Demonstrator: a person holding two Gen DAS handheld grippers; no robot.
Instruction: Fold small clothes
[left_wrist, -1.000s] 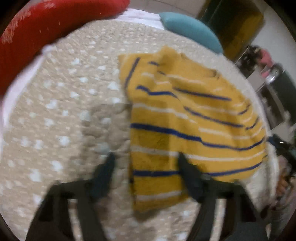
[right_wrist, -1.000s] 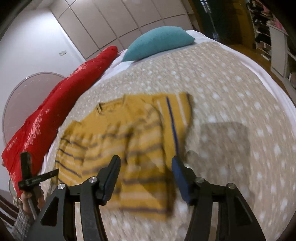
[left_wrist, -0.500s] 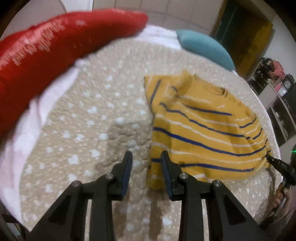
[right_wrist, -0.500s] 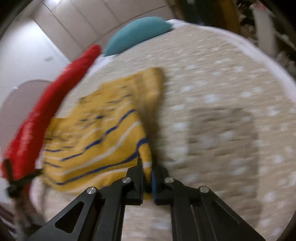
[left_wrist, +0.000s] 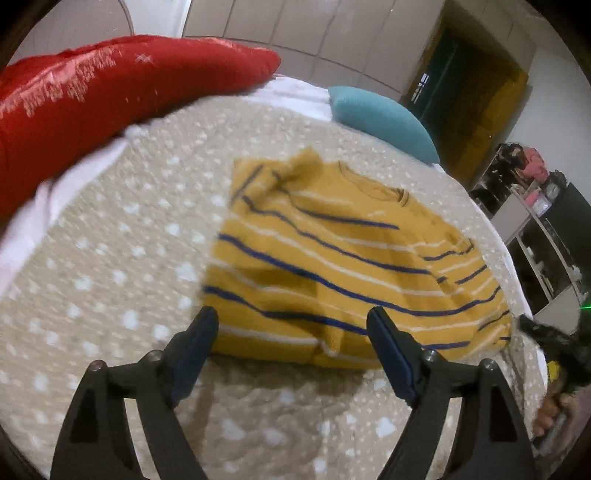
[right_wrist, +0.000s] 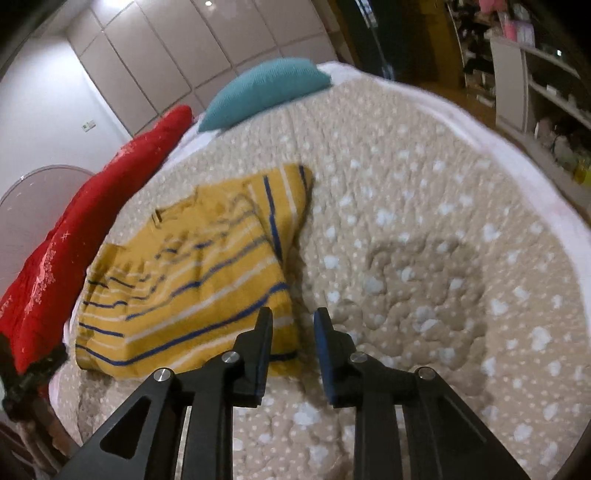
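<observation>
now, in the left wrist view, the left gripper (left_wrist: 291, 336) is hovering over the near hem of the yellow striped sweater (left_wrist: 343, 266), and its jaws have just been opening, standing wide with the hem lying below them and nothing pressed between the pads. the sweater is lying on the dotted beige blanket (left_wrist: 110, 280) of the bed, toward the bed's right edge, with one side already folded over so a sleeve is running up its left margin; the jaws probably are spreading because that fold has been laid down. a red quilt (left_wrist: 110, 88) and a teal pillow (left_wrist: 380, 118) are sitting along the head of the bed, well apart from the garment.

in the right wrist view, the right gripper (right_wrist: 291, 325) is sitting at the sweater's (right_wrist: 192, 280) near right corner, its jaws narrow and just opening; the left jaw is overlapping the hem while the gap between them is showing bare blanket (right_wrist: 424, 229), so nothing is being held. the garment is lying toward the bed's left side here, beside the red quilt (right_wrist: 92, 221), the teal pillow (right_wrist: 266, 88) beyond it.
</observation>
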